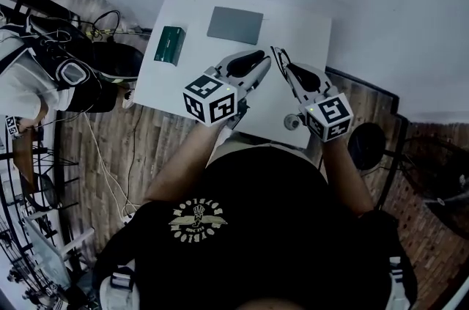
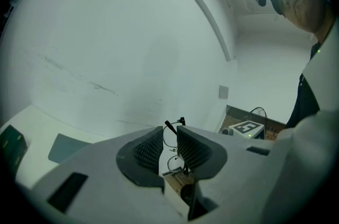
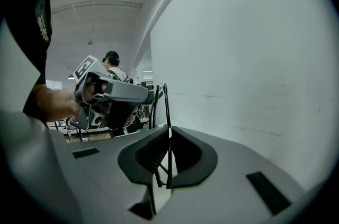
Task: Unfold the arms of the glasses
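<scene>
Thin black wire-rimmed glasses [image 1: 278,56] hang above the white table [image 1: 183,85], between the two gripper tips. My right gripper [image 1: 287,72] is shut on them: in the right gripper view a thin black part of the glasses [image 3: 165,104] sticks up out of the closed pads of that gripper [image 3: 169,132]. My left gripper [image 1: 264,62] points at the glasses from the left. In the left gripper view its jaws [image 2: 169,134] stand apart. The round wire rims [image 2: 170,141] show in the gap, and the pads are not pressing on them.
A grey pad [image 1: 234,24] and a dark green box [image 1: 169,45] lie at the table's far side. A small round grey object [image 1: 292,122] sits near the front edge. Another person [image 1: 29,81] is at the left, with cables on the wooden floor. A black stool [image 1: 366,146] stands at the right.
</scene>
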